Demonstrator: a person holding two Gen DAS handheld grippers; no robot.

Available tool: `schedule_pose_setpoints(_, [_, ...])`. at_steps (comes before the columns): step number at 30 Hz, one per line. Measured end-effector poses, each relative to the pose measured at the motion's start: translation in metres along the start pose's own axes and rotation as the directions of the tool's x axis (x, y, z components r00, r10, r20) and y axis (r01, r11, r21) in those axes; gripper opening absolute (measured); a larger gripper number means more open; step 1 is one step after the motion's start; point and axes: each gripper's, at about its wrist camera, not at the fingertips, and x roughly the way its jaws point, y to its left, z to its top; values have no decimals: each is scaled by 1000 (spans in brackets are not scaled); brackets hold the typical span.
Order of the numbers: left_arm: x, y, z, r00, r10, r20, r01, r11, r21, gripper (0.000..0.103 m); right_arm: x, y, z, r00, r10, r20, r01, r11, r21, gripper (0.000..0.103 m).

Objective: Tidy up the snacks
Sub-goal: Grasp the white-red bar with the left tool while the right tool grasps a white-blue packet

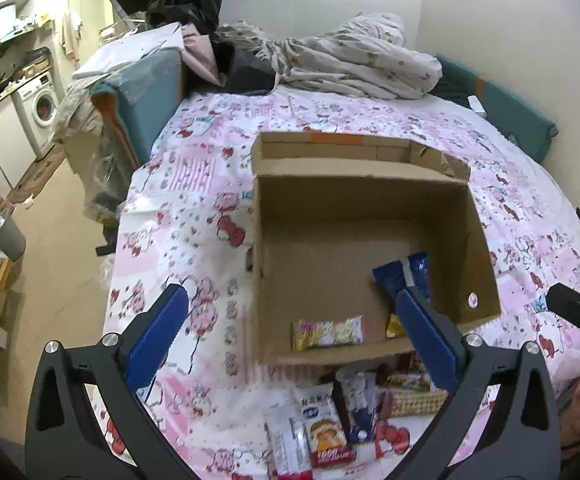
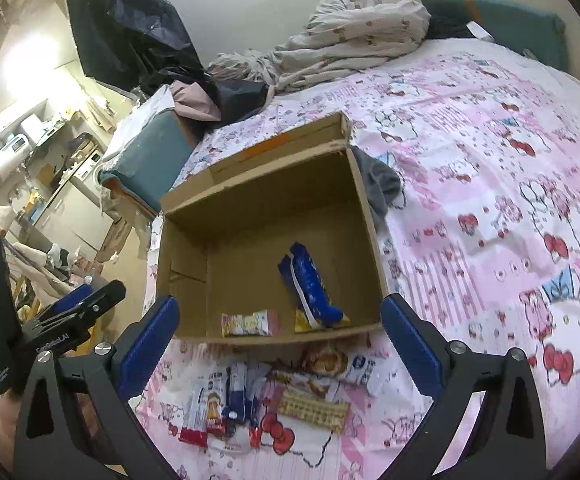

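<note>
An open cardboard box (image 1: 370,200) (image 2: 258,200) lies on the pink patterned bedsheet. Inside it are a blue snack packet (image 1: 414,276) (image 2: 310,284), a pink-and-yellow packet (image 1: 328,332) (image 2: 248,324) and a yellow packet (image 1: 393,326) (image 2: 302,322) partly under the blue one. In front of the box's near wall lies a pile of several snack packets (image 1: 342,420) (image 2: 274,396). My left gripper (image 1: 292,308) hangs open above the box's near left corner, holding nothing. My right gripper (image 2: 280,312) is open over the box's near wall, also holding nothing.
A crumpled blanket (image 1: 354,56) (image 2: 350,36) and dark clothes lie at the bed's far end. A grey cloth (image 2: 382,184) sits beside the box's right wall. The floor, a washing machine (image 1: 44,108) and clutter are to the left of the bed.
</note>
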Motion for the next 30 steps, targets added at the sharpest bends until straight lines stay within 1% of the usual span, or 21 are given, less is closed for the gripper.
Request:
schedule_pose_setpoints(4, [-2, 9, -15, 998, -1, -64, -1, 1000, -28, 103, -1, -2, -12, 999, -2, -34, 3, 1000, 28, 103])
schedule_pose_setpoints(7, [-2, 14, -26, 993, -14, -116, 7, 998, -54, 103, 0, -3, -21, 998, 2, -64, 2, 999, 49, 103])
schedule_pose_setpoints(10, [-2, 19, -39, 987, -4, -159, -6, 998, -62, 103, 5, -1, -33, 994, 4, -108, 3, 998, 61, 103])
schedule_pose_setpoints(12, [-1, 22, -48, 982, 10, -190, -22, 998, -61, 103, 8, 0, -38, 991, 11, -132, -3, 998, 64, 103])
schedule_pose_setpoints(15, [1, 26, -59, 973, 11, -232, -28, 997, -70, 103, 12, 5, -47, 986, 9, -168, 0, 998, 55, 103])
schedule_pose_setpoints(18, [5, 29, -69, 962, 3, -273, -26, 996, -80, 103, 20, 8, -55, 975, -7, -220, 17, 999, 44, 103])
schedule_pose_setpoints(20, [9, 33, -73, 956, 1, -293, -30, 995, -93, 102, 25, 5, -62, 967, 2, -253, 14, 998, 61, 103])
schedule_pose_setpoints(21, [10, 36, -74, 956, 0, -294, -31, 994, -104, 102, 28, 3, -65, 961, 14, -277, 9, 997, 82, 103])
schedule_pose_setpoints(23, [12, 40, -74, 956, 19, -292, -52, 993, -106, 99, 31, 0, -67, 954, 38, -297, -6, 994, 109, 103])
schedule_pose_setpoints(26, [18, 47, -74, 951, 31, -308, -69, 991, -112, 98, 32, -2, -68, 953, 38, -301, -3, 993, 116, 103])
schedule_pose_setpoints(28, [24, 50, -78, 941, 26, -337, -72, 989, -125, 92, 32, -3, -66, 953, 34, -301, 2, 993, 120, 103])
schedule_pose_setpoints(30, [35, 50, -83, 924, 21, -382, -72, 990, -120, 87, 33, -5, -66, 951, 34, -306, 7, 991, 130, 103])
